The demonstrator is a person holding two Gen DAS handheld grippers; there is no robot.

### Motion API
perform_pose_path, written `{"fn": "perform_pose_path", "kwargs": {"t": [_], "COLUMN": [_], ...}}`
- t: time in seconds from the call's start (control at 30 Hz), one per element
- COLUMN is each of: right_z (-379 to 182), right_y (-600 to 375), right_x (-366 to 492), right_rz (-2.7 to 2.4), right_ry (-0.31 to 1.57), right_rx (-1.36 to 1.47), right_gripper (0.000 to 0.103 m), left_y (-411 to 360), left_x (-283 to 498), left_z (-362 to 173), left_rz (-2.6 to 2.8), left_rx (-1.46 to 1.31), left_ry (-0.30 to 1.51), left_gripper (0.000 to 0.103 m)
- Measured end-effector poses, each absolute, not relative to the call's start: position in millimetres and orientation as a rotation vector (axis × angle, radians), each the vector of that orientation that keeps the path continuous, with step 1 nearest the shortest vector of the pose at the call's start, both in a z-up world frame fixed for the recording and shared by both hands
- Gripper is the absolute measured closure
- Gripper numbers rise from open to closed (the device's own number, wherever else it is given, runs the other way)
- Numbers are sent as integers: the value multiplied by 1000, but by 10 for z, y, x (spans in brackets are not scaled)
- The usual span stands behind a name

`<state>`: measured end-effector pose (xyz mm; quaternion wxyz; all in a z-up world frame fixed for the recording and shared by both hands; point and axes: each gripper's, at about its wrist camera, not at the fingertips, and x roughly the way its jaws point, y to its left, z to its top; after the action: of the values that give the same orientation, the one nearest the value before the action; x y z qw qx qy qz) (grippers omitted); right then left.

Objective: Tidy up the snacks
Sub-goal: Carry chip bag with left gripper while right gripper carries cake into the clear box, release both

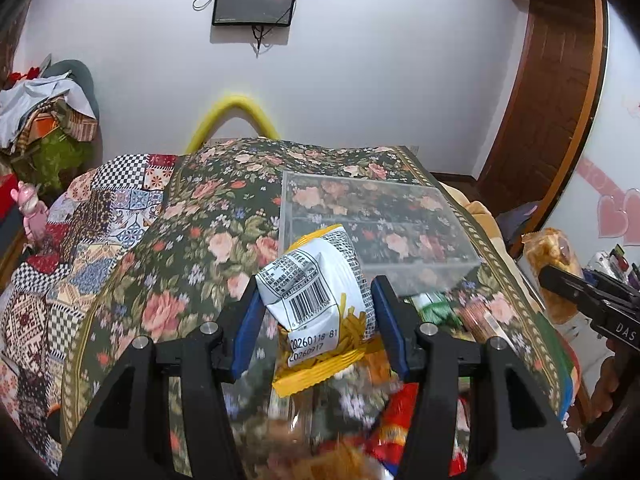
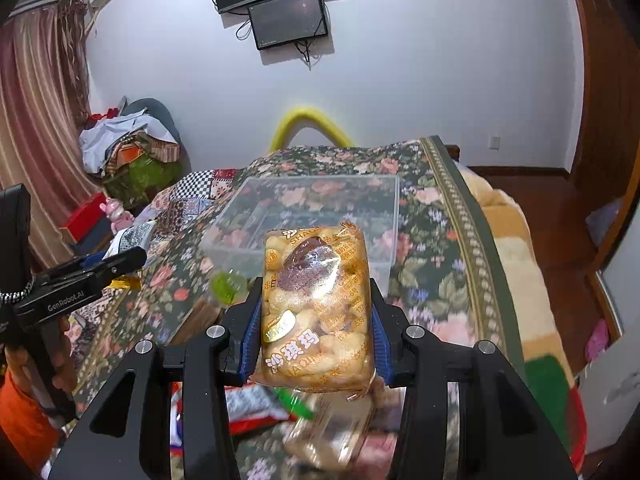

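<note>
snacks are the matter here, and two of them are lifted clear of the bed, one in each tool. on the left, the left gripper (image 1: pixel 316 312) has its blue pads pressed against both sides of the white-and-yellow chip packet (image 1: pixel 320 296), barcode side up, yellow crimped seam hanging toward the camera; it is pinched around its middle, probably so it will not fold or slip on the way over. ahead of both tools sits the clear plastic box (image 1: pixel 376 224) on the floral bedspread (image 1: pixel 208 216), its open top facing up and nothing visible inside, which reads as the place the snacks are meant to go. its near wall is the edge to clear, so each packet likely has to travel above the rim before letting go. to the right, the right gripper (image 2: pixel 316 324) is clamped on the golden rice-cake packet (image 2: pixel 316 308), held upright. loose packets (image 2: pixel 256 404) lie blurred on the cover below. the bed's right edge drops to the wooden floor (image 2: pixel 560 248), so room is tighter there.
</note>
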<state>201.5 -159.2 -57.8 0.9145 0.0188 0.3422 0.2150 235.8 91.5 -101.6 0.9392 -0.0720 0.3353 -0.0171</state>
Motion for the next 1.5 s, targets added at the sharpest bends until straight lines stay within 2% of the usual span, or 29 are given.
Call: {"fn": "perform_pose_path", "kwargs": {"t": [0.47, 0.87, 1.13, 1.43, 1.5], "right_z": [-664, -952, -1196, -1327, -1312], "right_y": [-1382, -1217, -1181, -1061, -1042], "right_x": [2696, 3206, 3424, 3468, 3468], "right_rz": [443, 446, 472, 451, 435], "right_ry": [710, 815, 928, 951, 941], "right_rx": [3, -20, -4, -79, -98], "right_gripper": [61, 61, 61, 60, 57], "left_y": [738, 722, 684, 712, 728], "left_x": [3216, 3834, 4029, 4046, 4014], "left_z": [-1050, -1474, -1681, -1714, -1688], "left_rz": [-65, -50, -78, -78, -80], "left_rx": [-84, -55, -51, -52, -56], "left_ry": [712, 844, 899, 902, 897], "left_gripper": [50, 50, 50, 49, 49]}}
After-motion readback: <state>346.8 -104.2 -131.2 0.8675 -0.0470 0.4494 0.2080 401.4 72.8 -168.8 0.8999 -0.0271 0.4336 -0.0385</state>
